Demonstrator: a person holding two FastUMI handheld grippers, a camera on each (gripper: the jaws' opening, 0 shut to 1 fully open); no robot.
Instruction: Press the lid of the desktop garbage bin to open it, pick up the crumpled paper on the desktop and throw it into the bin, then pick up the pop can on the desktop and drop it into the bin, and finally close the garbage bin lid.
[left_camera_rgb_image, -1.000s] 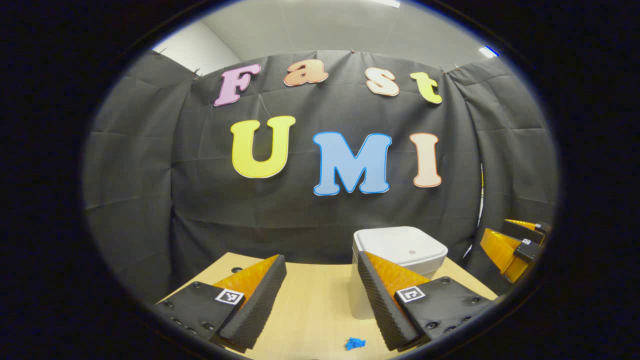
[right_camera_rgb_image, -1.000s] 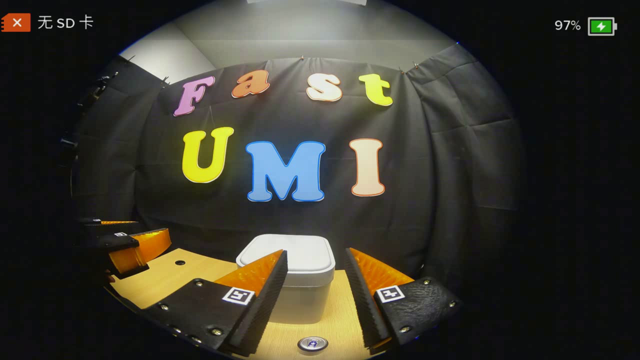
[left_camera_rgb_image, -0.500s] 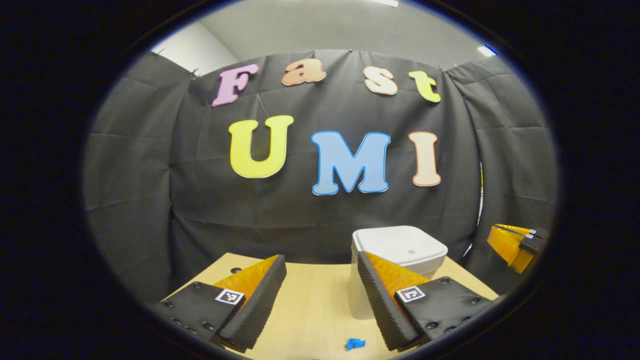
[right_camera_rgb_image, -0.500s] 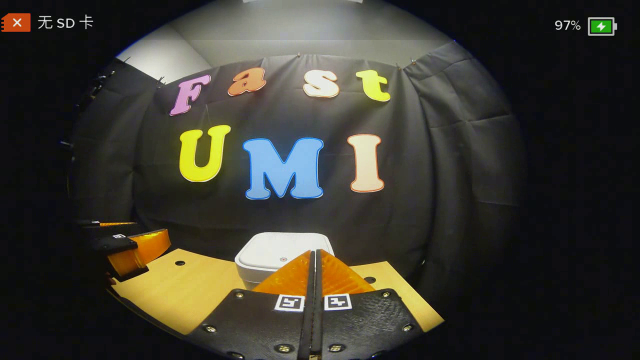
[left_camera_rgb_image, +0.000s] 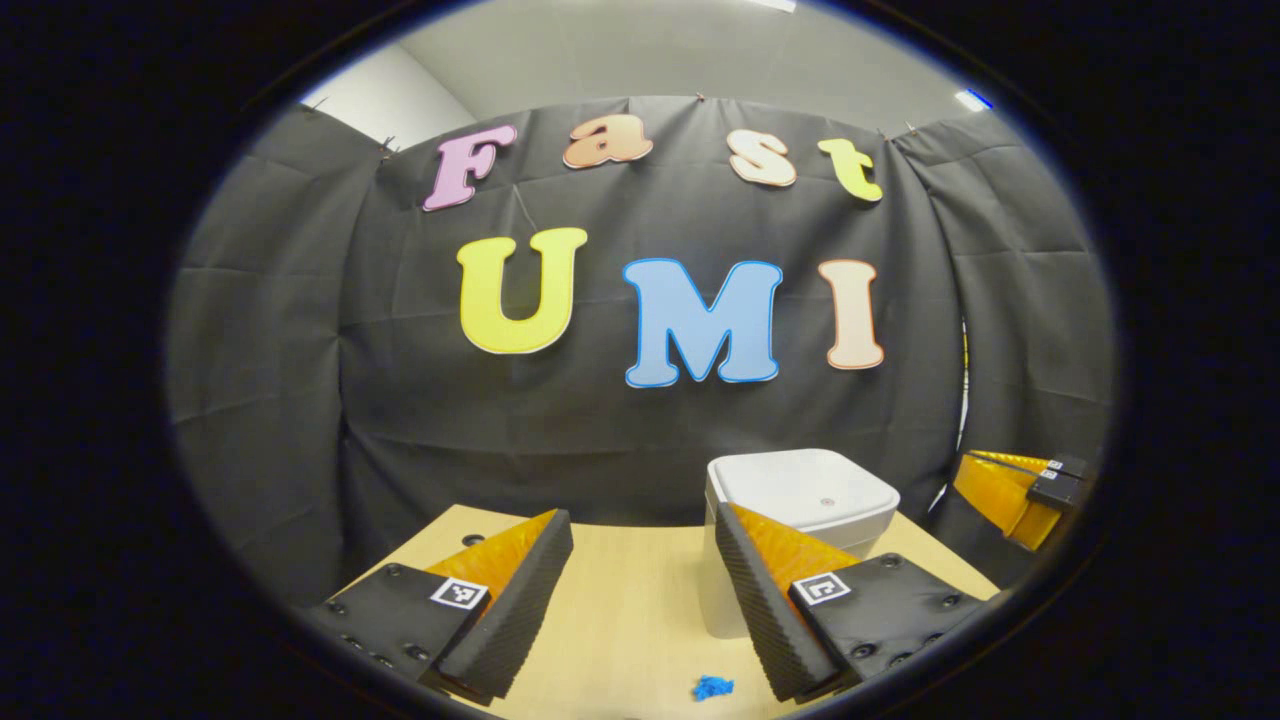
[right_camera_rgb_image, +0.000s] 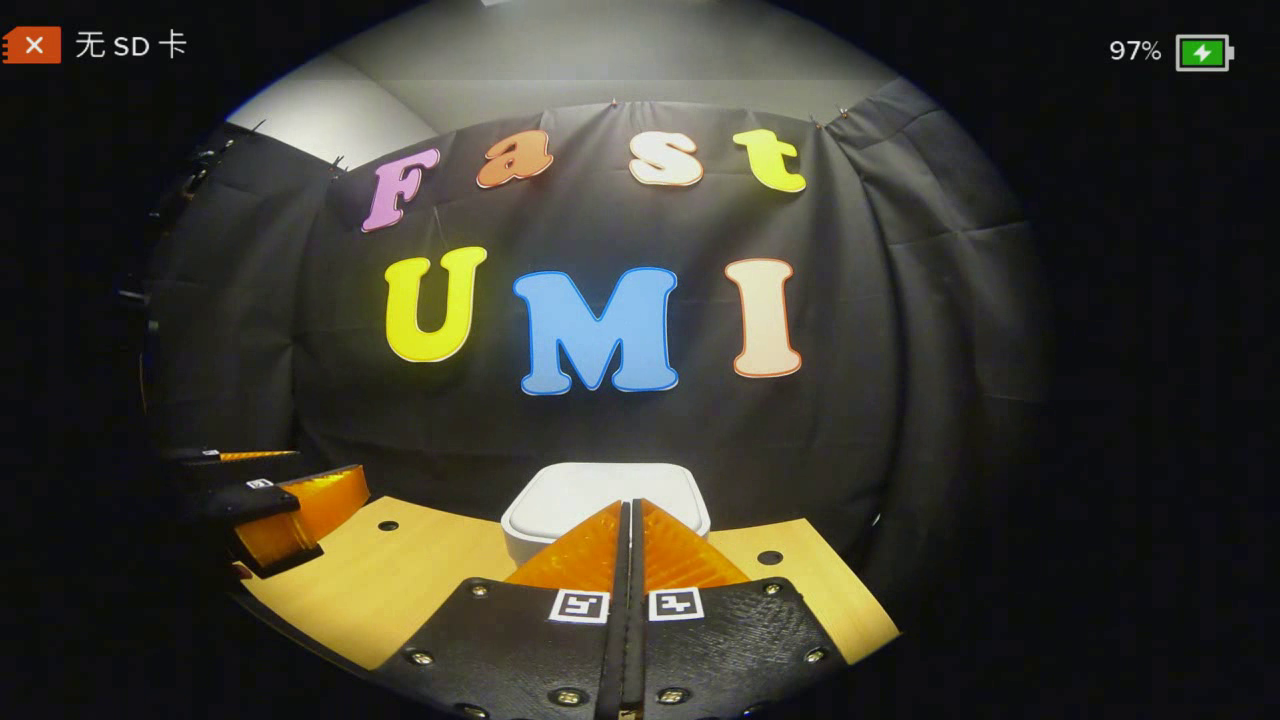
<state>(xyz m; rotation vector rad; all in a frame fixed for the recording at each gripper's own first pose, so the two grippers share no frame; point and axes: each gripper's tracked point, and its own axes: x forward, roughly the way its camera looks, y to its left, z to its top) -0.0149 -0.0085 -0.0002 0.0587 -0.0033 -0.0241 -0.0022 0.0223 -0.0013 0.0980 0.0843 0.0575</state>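
Observation:
The white garbage bin stands on the wooden desktop with its lid down. In the left gripper view my left gripper is open and empty, its right finger overlapping the bin's front. A small blue crumpled paper lies on the desk near that finger's base. In the right gripper view my right gripper is shut on nothing, its fingertips in front of the lid's near edge and above it. Farther off, the right gripper shows to the right of the bin, and the left gripper to its left.
The black cloth wall hangs close behind the bin. The desktop has small round holes, one at the left and one at the right. Its edges curve off at left and right.
My right gripper was open a second ago and has shut with nothing in it. It has also risen, so the can's top has dropped out of its view. The left gripper has barely moved.

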